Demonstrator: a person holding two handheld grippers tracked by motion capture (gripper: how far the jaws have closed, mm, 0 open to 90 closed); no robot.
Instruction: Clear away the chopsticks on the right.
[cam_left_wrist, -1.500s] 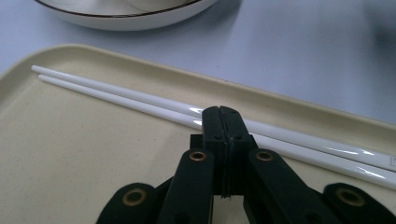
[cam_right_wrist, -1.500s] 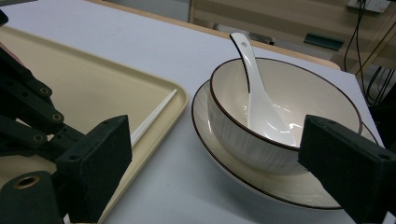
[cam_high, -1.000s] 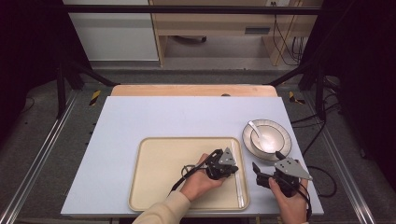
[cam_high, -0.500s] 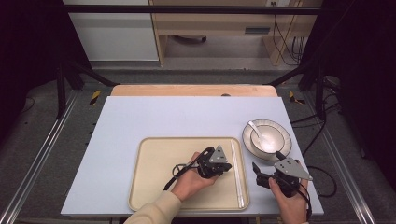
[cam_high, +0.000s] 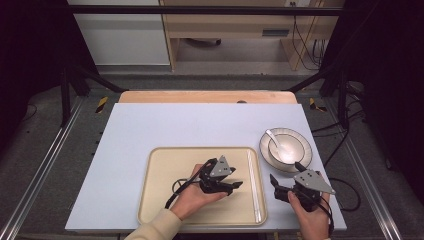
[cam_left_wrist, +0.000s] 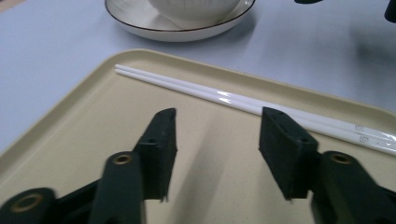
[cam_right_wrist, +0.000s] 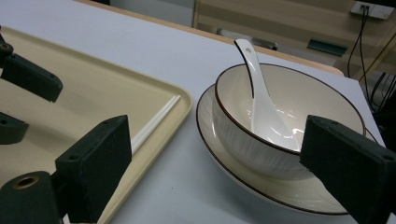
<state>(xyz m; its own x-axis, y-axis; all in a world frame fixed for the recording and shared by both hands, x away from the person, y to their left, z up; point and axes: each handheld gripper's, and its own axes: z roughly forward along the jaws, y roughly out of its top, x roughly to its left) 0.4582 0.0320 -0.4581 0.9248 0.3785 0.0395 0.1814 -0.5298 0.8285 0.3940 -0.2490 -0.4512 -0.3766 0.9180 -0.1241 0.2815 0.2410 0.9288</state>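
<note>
White chopsticks (cam_left_wrist: 243, 100) on tray (cam_left_wrist: 70, 135), left gripper (cam_left_wrist: 217, 140) open

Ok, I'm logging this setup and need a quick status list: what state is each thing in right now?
Left gripper: open, nothing between its jaws, which have just been opening, over the tray.
Right gripper: open, holding nothing, beside the plate.
Chopsticks: lying flat side by side along the tray's edge.
Tray: flat on the table.
Bowl: upright on the plate.
Spoon: in the bowl, handle leaning on the rim.
Plate: flat on the table.
</note>
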